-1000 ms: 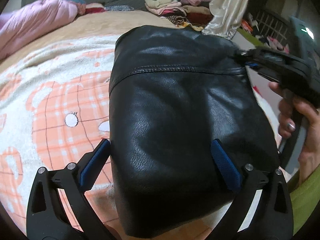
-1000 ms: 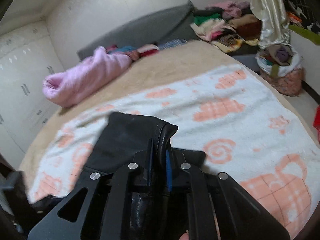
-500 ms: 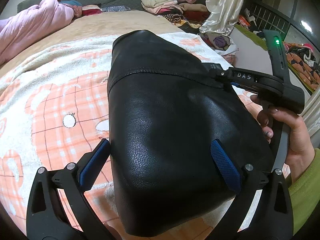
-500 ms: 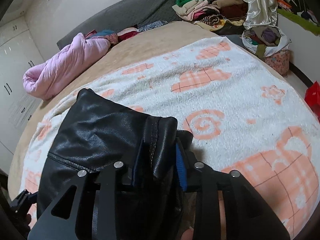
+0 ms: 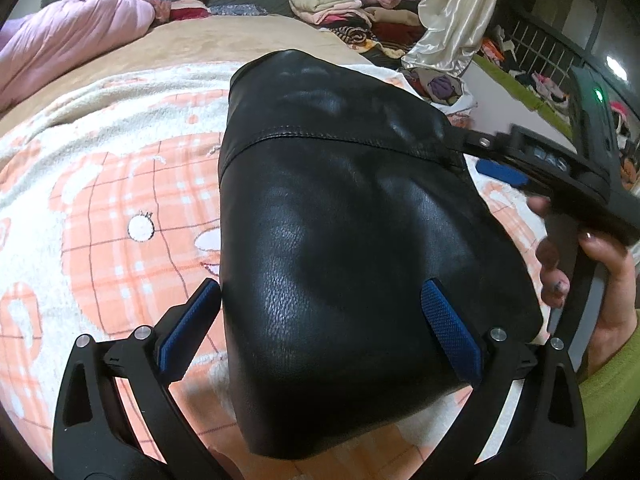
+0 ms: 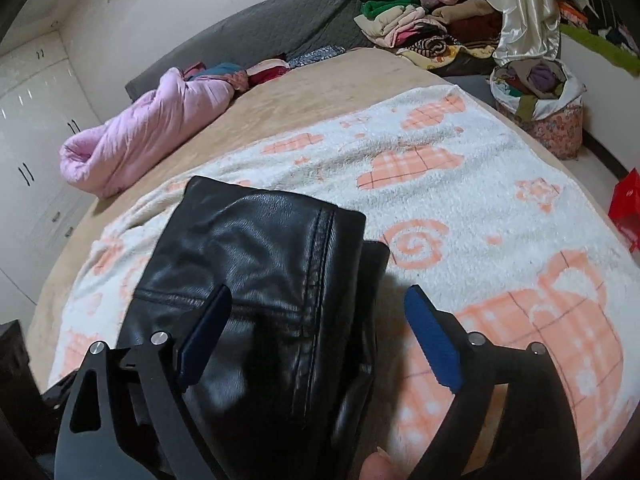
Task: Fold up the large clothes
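Note:
A folded black leather garment (image 5: 352, 248) lies on a white and orange patterned blanket (image 5: 112, 200) on the bed. It also shows in the right wrist view (image 6: 260, 280). My left gripper (image 5: 320, 320) is open, its fingers straddling the garment's near end. My right gripper (image 6: 316, 332) is open over the garment's right edge, with the fold between its blue pads (image 6: 432, 340). In the left wrist view the right gripper (image 5: 500, 160) sits at the garment's right side, held by a hand.
A rolled pink quilt (image 6: 152, 132) lies at the bed's far left. A pile of folded clothes (image 6: 420, 28) sits beyond the bed. A bag of clothes (image 6: 540, 100) and a cream curtain (image 6: 516, 8) stand at right. White wardrobes (image 6: 32, 120) line the left.
My right gripper was shut on the garment's edge and has opened, letting it go. The garment has settled flat on the blanket. My left gripper stayed open in place.

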The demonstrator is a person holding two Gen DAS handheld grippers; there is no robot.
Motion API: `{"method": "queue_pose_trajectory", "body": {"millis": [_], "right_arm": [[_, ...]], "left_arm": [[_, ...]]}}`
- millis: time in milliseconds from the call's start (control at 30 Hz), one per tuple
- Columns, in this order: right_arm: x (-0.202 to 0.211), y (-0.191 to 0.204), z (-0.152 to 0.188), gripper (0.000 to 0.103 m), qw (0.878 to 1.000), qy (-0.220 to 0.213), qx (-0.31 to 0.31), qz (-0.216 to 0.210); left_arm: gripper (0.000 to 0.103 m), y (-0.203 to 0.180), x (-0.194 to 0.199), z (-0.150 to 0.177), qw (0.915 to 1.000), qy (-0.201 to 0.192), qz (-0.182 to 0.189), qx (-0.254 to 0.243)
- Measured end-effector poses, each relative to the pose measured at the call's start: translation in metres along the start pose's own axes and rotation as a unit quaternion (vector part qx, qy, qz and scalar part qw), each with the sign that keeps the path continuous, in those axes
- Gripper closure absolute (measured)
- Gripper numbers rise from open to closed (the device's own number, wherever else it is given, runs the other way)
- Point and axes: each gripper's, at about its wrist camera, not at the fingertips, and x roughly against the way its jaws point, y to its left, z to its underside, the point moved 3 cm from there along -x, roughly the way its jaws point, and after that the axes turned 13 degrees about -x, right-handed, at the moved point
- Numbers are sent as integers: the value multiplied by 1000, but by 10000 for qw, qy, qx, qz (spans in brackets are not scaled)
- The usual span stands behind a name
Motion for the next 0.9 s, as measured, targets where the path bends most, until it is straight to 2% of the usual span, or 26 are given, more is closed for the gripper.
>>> {"method": "queue_pose_trajectory", "body": {"millis": [200,400,667,900], "right_arm": [[25,-11,24,13,9987,338,-233,-297],[48,-4,43,13,9983,307,-155,-478],[59,-8,59,13,9964,333,-424,-651],[62,-20,83,13,9924,527,-772,-798]], "left_arm": [[10,4,6,4,9998,-11,130,157],[10,9,18,5,9997,-60,131,208],[10,12,25,8,9998,-21,58,206],[10,13,23,12,9996,33,66,272]]}}
